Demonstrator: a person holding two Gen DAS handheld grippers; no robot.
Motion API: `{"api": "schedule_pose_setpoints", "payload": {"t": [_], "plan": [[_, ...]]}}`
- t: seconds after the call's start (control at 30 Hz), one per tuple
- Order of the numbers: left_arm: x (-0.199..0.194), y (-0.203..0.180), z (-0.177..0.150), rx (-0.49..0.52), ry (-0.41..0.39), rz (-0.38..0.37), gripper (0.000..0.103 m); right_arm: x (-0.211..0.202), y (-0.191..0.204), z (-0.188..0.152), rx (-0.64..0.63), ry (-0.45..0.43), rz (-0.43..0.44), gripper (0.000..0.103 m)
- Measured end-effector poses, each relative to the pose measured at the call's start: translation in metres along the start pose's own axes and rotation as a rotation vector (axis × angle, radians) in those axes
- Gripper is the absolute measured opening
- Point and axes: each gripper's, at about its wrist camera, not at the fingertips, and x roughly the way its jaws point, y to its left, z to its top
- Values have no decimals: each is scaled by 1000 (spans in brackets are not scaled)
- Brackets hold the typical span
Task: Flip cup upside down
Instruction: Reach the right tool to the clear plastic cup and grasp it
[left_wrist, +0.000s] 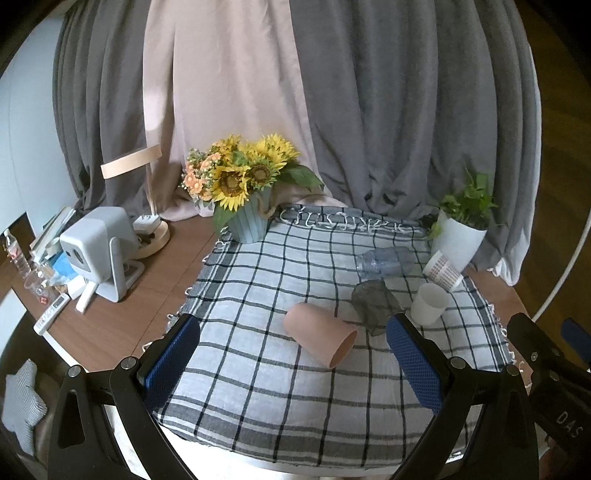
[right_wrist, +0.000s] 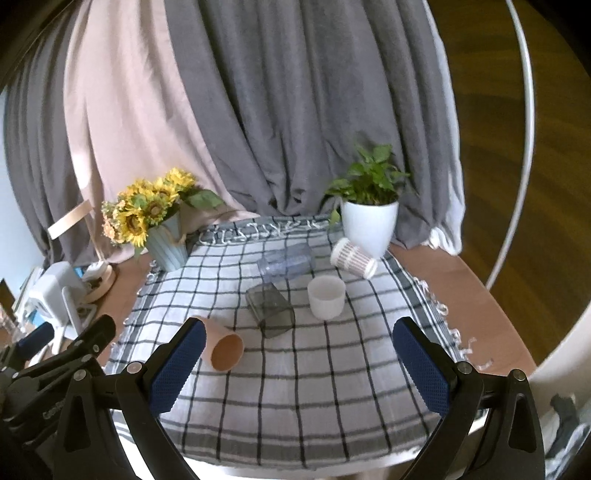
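Wood counter (left_wrist: 147, 291) with checked cloth (left_wrist: 258, 387), grey curtains (left_wrist: 406, 110) behind. My left tongs (left_wrist: 291, 354) and right tongs (right_wrist: 299, 358) gape, empty. Pink cup (left_wrist: 320, 339) on its side; white cup (right_wrist: 326, 297) upright, empty.

text: "DAS" | on: right claw body (left_wrist: 565, 421), lower right of left wrist view

Pink cup (right_wrist: 221, 349) partly hidden behind right gripper's left finger (right_wrist: 177, 369). Clutter (left_wrist: 40, 273) at desk's left edge too small to identify. Remote (left_wrist: 51, 309) labels unreadable.
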Motion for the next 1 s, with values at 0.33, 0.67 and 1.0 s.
{"api": "schedule_pose_setpoints", "payload": {"t": [0.33, 0.67, 1.0], "plan": [[44, -19, 17, -30, 30, 74, 103, 62, -11, 33, -26, 54, 65, 102], [137, -42, 60, 164, 155, -81, 103, 134, -13, 58, 53, 154, 58, 102], [255, -98, 93, 576, 324, -400, 103, 181, -42, 51, 484, 199, -294, 102]]}}
